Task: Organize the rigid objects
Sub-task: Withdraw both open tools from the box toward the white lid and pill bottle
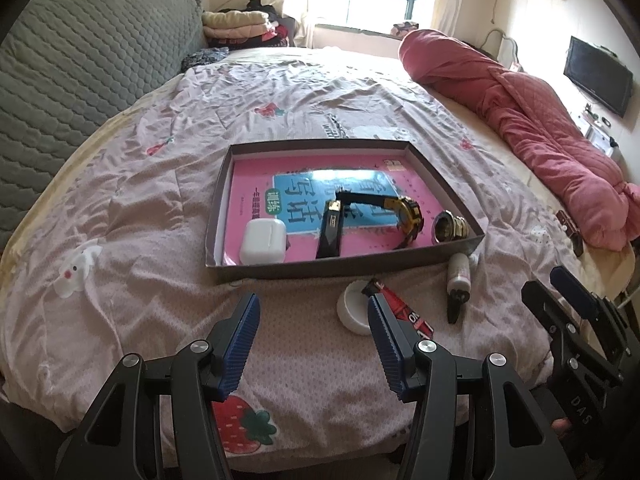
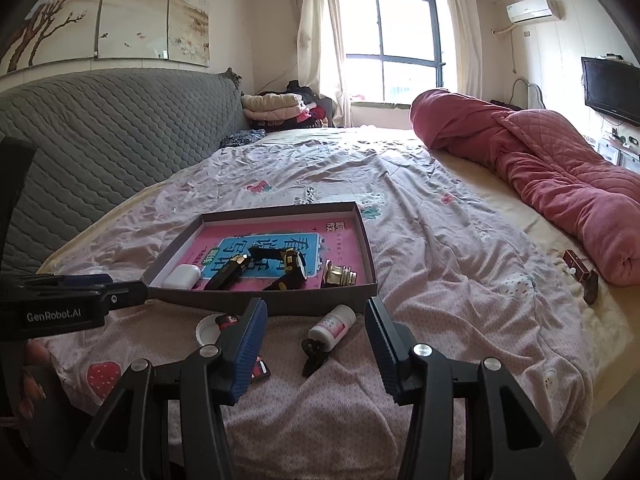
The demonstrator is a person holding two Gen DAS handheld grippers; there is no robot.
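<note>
Your left tool (image 1: 314, 344) and right tool (image 2: 316, 344) tilt down over the bed's (image 1: 120, 208) near edge, both wide, empty. Tray (image 1: 344, 269) lies mid-bed; the left finger half-hides the red packet (image 1: 404, 312).

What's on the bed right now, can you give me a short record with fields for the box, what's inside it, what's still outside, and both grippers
box: shallow cardboard box on the bedspread, pink book lining its floor
inside: white earbud case, black lighter, gold-and-black watch, brass fitting
outside, near edge: white round lid, red-and-black packet, small white bottle, black clip
left gripper: open, empty
right gripper: open, empty
</note>
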